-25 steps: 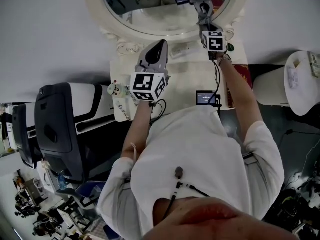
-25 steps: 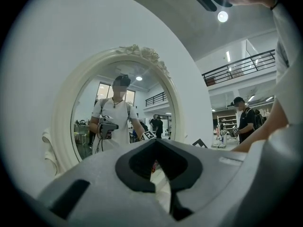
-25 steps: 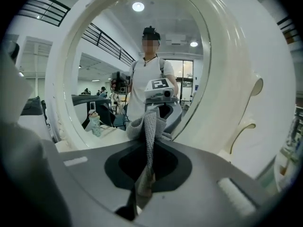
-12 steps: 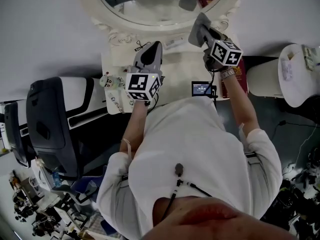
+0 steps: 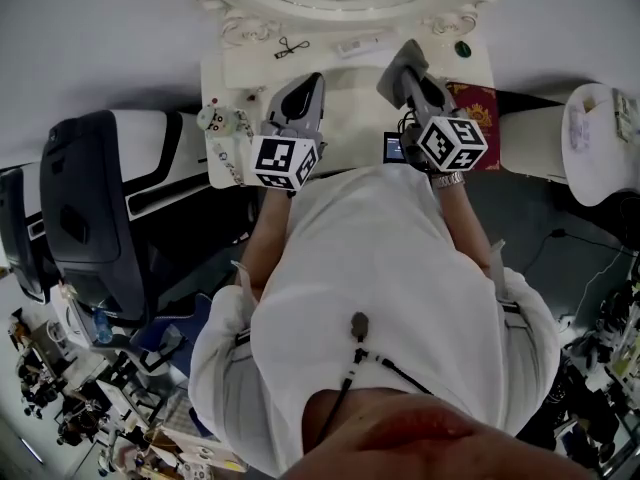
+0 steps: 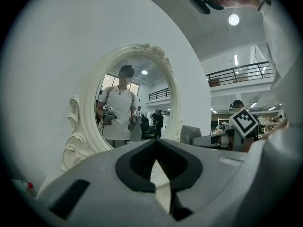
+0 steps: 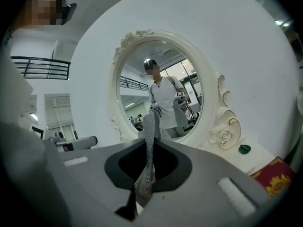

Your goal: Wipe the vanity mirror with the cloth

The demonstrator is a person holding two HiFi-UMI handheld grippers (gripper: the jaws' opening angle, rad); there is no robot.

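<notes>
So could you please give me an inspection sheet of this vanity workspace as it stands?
Surface: white vanity table, against the wall.
Job's things: vanity mirror, oval in an ornate cream frame; grey cloth, clear of the glass.
Clutter: soft toy, small scissors-like item, green round item, red patterned box, small screen device.
Grippers: left gripper, fingers together, nothing held; right gripper, fingers pinching the cloth.
Cables: floor cable at right; black cable on the person's shirt.
Surroundings: black-and-white chair at left; white round unit at right.
</notes>
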